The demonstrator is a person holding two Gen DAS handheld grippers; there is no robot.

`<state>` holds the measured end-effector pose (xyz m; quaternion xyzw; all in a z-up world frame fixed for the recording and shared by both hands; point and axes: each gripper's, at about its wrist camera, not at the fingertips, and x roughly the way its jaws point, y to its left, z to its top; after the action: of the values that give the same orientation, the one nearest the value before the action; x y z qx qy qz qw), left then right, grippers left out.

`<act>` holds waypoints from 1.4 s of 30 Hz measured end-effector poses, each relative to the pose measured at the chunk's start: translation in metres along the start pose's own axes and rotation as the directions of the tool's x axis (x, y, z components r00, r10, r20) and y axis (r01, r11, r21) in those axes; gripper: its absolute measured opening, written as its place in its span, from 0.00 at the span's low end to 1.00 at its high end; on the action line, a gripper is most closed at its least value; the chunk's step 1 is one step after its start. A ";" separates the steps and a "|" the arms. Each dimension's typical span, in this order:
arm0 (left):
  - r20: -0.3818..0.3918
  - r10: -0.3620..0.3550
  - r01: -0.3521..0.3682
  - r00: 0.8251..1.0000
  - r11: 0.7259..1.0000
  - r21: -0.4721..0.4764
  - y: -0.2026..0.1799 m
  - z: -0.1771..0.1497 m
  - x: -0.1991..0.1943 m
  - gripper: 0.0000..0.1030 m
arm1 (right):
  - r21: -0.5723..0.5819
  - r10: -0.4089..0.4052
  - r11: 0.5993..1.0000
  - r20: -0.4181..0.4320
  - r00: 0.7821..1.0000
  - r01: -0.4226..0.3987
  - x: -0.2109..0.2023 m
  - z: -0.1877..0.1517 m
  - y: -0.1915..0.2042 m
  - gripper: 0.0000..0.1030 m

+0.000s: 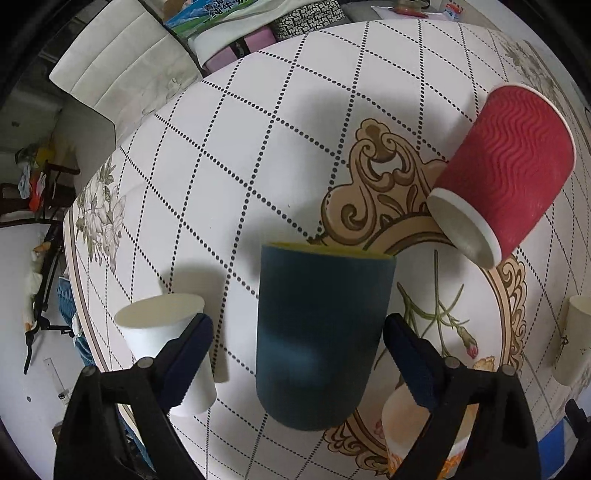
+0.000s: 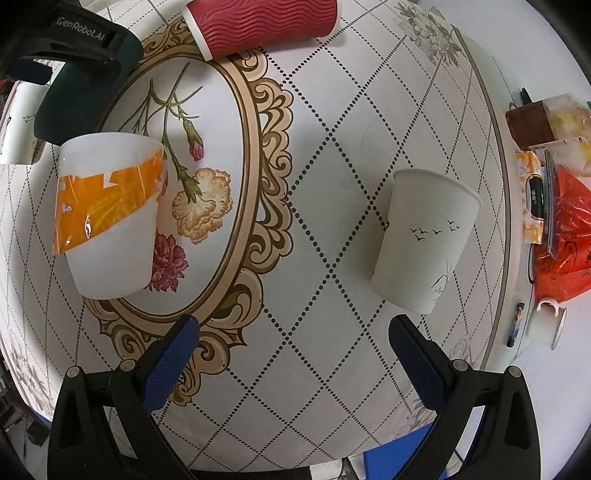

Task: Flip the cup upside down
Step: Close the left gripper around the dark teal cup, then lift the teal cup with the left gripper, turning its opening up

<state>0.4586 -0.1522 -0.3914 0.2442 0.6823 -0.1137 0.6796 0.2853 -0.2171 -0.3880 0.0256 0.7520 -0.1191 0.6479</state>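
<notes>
A dark blue cup [image 1: 321,332] with a yellow inside stands upright on the table between the fingers of my left gripper [image 1: 297,350]. The jaws are open on either side of it, with gaps to its wall. The same cup [image 2: 74,103] shows at the far left of the right wrist view, under the left gripper's black body. My right gripper [image 2: 293,349] is open and empty above the tablecloth. A white paper cup with small birds [image 2: 424,240] stands upright just ahead of its right finger.
A red ribbed cup [image 1: 506,173] lies on its side; it also shows in the right wrist view [image 2: 262,26]. A white cup with an orange band [image 2: 107,218] stands upright. A plain white cup [image 1: 166,332] stands by the left finger. A red bag [image 2: 565,240] and clutter lie beyond the table edge [image 2: 506,221].
</notes>
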 end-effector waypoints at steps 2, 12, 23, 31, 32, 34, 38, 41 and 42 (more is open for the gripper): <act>0.007 -0.002 0.002 1.000 1.000 0.002 0.001 0.003 0.001 0.91 | 0.001 -0.001 1.000 -0.002 1.000 0.001 0.001 0.001 -0.002 1.00; -0.003 0.004 -0.003 1.000 1.000 0.028 -0.003 0.008 0.012 0.67 | 0.012 -0.010 1.000 -0.010 1.000 0.010 0.001 0.003 -0.003 1.00; 0.000 -0.005 0.005 1.000 1.000 0.020 -0.001 0.003 0.013 0.66 | 0.019 -0.016 1.000 -0.006 1.000 0.016 -0.002 0.004 -0.006 1.00; -0.024 -0.073 0.072 0.997 0.996 -0.045 0.017 0.003 0.009 0.65 | 0.028 -0.012 1.000 -0.002 1.000 0.012 -0.005 0.005 -0.007 1.00; -0.027 -0.084 0.082 0.996 0.995 -0.054 0.019 0.004 0.008 0.65 | 0.030 -0.011 0.999 -0.002 1.000 0.011 -0.006 0.006 -0.007 1.00; -0.037 -0.113 0.110 0.993 0.991 -0.080 0.026 0.004 0.006 0.65 | 0.036 -0.012 0.999 -0.001 1.000 0.012 -0.006 0.006 -0.008 1.00; -0.053 -0.183 0.175 0.982 0.975 -0.135 0.038 0.003 0.000 0.65 | 0.051 -0.010 0.999 0.004 1.000 0.010 -0.010 0.005 -0.011 1.00; -0.055 -0.221 0.209 0.974 0.964 -0.165 0.046 0.001 -0.006 0.65 | 0.060 -0.007 0.998 0.010 1.000 0.006 -0.012 0.004 -0.013 1.00; -0.054 -0.227 0.215 0.972 0.961 -0.172 0.049 0.000 -0.009 0.65 | 0.062 -0.006 0.998 0.011 1.000 0.005 -0.013 0.003 -0.014 1.00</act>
<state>0.4819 -0.1119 -0.3741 0.1137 0.7369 -0.1230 0.6549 0.2879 -0.2298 -0.3742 0.0429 0.7443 -0.1444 0.6507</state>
